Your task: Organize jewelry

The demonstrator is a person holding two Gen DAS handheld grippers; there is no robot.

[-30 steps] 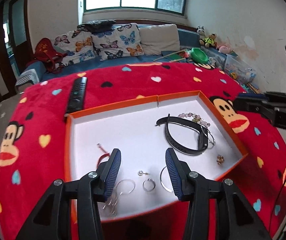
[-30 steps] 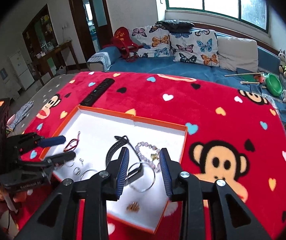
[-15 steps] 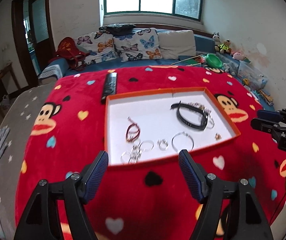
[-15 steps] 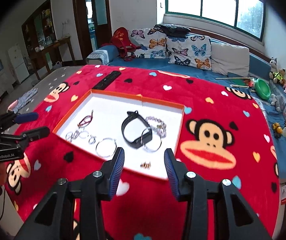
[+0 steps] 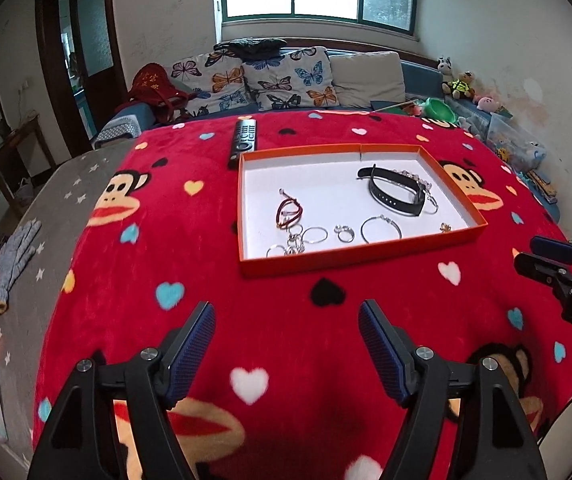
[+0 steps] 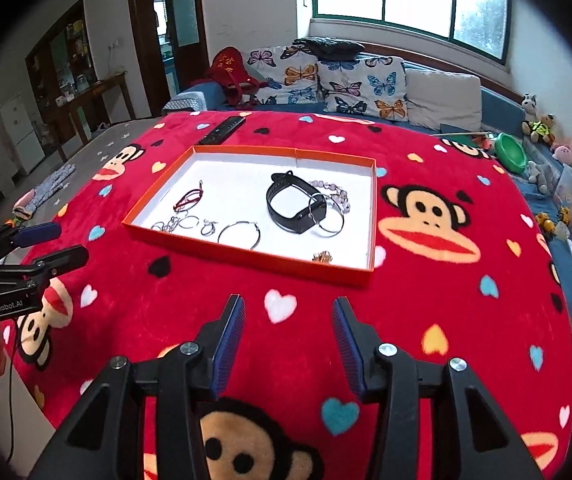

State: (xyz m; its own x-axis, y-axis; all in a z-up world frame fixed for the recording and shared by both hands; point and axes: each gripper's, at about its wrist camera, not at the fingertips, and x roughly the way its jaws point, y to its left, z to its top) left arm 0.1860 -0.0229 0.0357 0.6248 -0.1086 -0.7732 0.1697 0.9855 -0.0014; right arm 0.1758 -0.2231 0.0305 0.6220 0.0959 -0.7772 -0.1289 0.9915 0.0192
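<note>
While both our tools hang over the red blanket low in each frame, the left tool stands wide open with nothing between its fingers, and the right tool is partly open, also empty. We see the jewelry in the orange tray at the centre of the left view: a black band toward its right, a red cord bracelet left of centre, and silver hoops along the near edge. A remote lies just beyond the tray's upper left corner.
</note>
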